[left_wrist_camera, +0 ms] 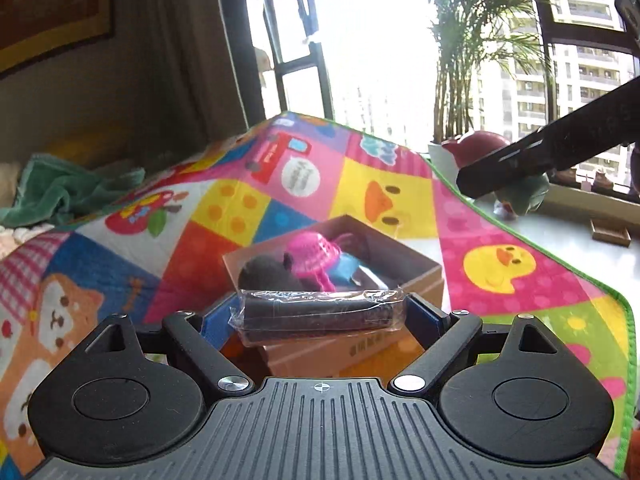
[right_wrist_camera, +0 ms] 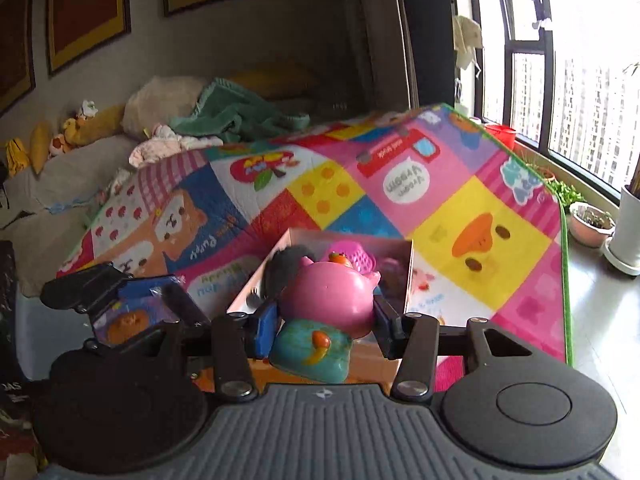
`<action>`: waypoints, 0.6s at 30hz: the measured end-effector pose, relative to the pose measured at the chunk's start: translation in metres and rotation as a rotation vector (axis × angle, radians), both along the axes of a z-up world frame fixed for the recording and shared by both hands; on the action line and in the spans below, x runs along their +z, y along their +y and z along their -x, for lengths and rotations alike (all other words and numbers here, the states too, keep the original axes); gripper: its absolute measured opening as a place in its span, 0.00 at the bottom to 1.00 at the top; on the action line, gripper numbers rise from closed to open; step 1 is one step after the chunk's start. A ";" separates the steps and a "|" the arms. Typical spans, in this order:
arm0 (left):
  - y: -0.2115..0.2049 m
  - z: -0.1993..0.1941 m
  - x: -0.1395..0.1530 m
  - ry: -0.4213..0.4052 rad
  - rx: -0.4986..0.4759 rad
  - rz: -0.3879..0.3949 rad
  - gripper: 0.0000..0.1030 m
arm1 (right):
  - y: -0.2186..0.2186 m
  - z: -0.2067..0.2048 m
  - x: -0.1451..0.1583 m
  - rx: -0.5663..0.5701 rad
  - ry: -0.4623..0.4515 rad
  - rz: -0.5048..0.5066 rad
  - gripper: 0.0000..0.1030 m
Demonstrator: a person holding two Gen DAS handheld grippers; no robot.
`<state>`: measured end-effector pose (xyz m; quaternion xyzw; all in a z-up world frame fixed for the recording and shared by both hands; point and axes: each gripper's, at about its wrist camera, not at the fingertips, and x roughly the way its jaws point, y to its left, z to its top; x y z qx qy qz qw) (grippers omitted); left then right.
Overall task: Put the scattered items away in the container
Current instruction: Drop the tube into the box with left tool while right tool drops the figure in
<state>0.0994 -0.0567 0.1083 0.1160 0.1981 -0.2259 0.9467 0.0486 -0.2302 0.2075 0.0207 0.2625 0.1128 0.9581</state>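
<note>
My left gripper (left_wrist_camera: 320, 312) is shut on a dark roll in clear plastic wrap (left_wrist_camera: 316, 314), held just in front of the cardboard box (left_wrist_camera: 424, 276). The box sits on the colourful play mat (left_wrist_camera: 384, 196) and holds a pink plastic basket (left_wrist_camera: 314, 254) and a dark grey plush (left_wrist_camera: 266, 274). My right gripper (right_wrist_camera: 326, 316) is shut on a pink pig toy with a teal body (right_wrist_camera: 328, 296), held at the box's near edge (right_wrist_camera: 410, 276). The left gripper (right_wrist_camera: 160, 304) and its roll show at left in the right wrist view. The right gripper and pig toy (left_wrist_camera: 480, 146) show at upper right in the left wrist view.
A green towel (left_wrist_camera: 68, 188) and pillows lie beyond the mat. A window sill with potted plants (right_wrist_camera: 592, 224) runs along the right. A tall palm (left_wrist_camera: 468, 52) stands by the window. Plush toys (right_wrist_camera: 72, 132) sit on the sofa at the left.
</note>
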 end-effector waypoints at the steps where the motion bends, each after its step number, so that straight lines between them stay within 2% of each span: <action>1: -0.003 -0.011 0.001 0.006 -0.002 0.017 0.89 | -0.001 -0.007 0.006 -0.003 -0.023 -0.003 0.47; 5: -0.016 -0.051 -0.009 0.033 -0.015 0.055 0.89 | -0.002 -0.038 0.014 -0.033 -0.048 0.001 0.47; 10: -0.017 -0.085 -0.039 0.097 0.002 0.070 0.94 | 0.001 -0.076 -0.009 -0.057 0.010 0.020 0.47; 13: 0.001 -0.075 -0.049 0.123 0.020 0.096 0.98 | -0.003 -0.094 -0.031 -0.083 0.069 0.013 0.47; 18: 0.049 -0.046 -0.060 0.149 0.121 0.177 0.99 | -0.009 -0.128 -0.066 -0.112 0.172 0.004 0.47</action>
